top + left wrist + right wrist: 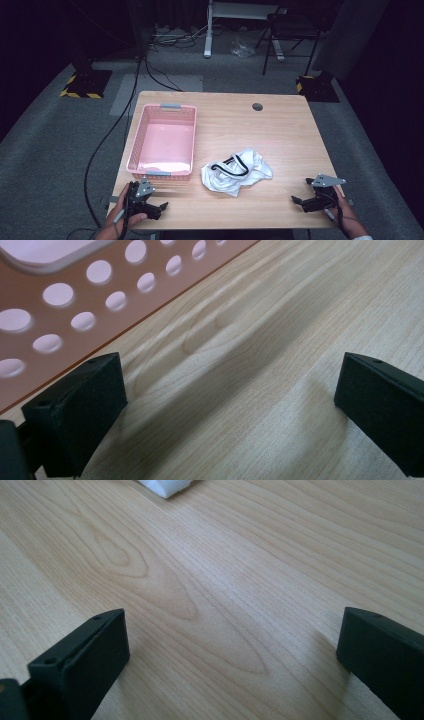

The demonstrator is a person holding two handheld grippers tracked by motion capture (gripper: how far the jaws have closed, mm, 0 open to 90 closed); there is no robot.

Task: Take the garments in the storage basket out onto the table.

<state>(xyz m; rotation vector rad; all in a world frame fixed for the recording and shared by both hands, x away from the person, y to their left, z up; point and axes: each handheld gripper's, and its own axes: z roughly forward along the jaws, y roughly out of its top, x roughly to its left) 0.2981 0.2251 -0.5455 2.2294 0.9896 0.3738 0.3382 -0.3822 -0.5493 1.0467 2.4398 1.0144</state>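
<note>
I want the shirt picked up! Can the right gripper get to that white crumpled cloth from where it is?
Probably yes. The right gripper sits open near the table's front edge, and only bare wood lies between it and the white cloth. The pink basket stands off to the other side.

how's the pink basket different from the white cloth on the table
The basket is pink, stiff and rectangular with holed walls; the cloth is white with black trim, soft and crumpled. The basket sits on the table's left half, the cloth nearer its middle. Both rest on the table, apart, and neither is held.
</note>
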